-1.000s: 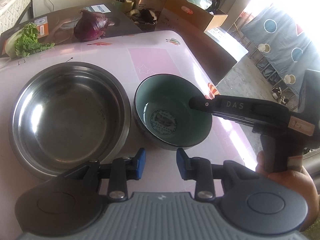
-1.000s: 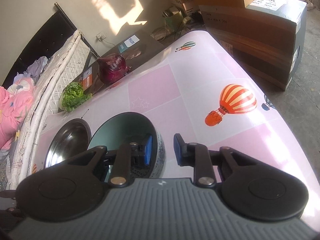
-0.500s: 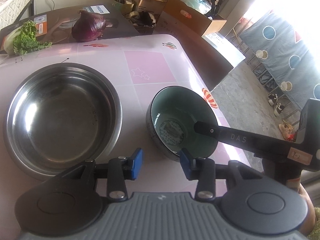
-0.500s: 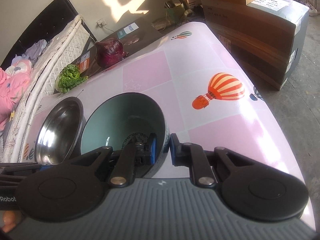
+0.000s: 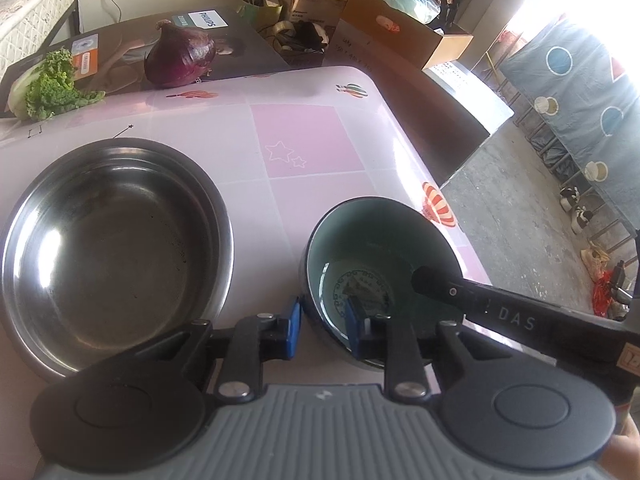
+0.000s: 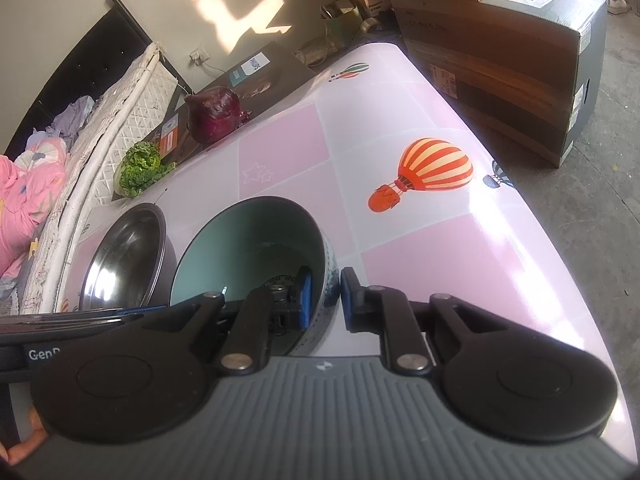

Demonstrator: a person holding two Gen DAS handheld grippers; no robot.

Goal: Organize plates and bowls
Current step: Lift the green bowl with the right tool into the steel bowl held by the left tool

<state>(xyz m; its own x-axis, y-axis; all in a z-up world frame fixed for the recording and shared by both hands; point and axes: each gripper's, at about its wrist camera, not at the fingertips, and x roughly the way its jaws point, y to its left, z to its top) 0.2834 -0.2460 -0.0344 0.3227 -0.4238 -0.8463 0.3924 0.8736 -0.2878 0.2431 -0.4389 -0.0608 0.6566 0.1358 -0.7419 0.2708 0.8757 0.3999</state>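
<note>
A teal-glazed ceramic bowl (image 5: 376, 256) with a dark outside sits near the table's right edge. It also shows in the right wrist view (image 6: 260, 248). A wide steel bowl (image 5: 108, 240) stands to its left, apart from it, and shows in the right wrist view (image 6: 128, 256) too. My right gripper (image 6: 324, 298) straddles the teal bowl's near wall, one finger inside and one outside, with a gap still showing. My left gripper (image 5: 322, 330) straddles the bowl's near-left rim, jaws apart.
The pink balloon-print table (image 5: 308, 140) ends close to the teal bowl on the right, with concrete floor below. A red onion (image 5: 180, 54) and lettuce (image 5: 48, 84) lie on a dark box at the back. Cardboard boxes (image 6: 500, 40) stand beyond the table.
The teal bowl has moved right and nearer, away from the steel bowl. My left gripper has come onto its rim. My right gripper's jaws stand wider than half a second ago.
</note>
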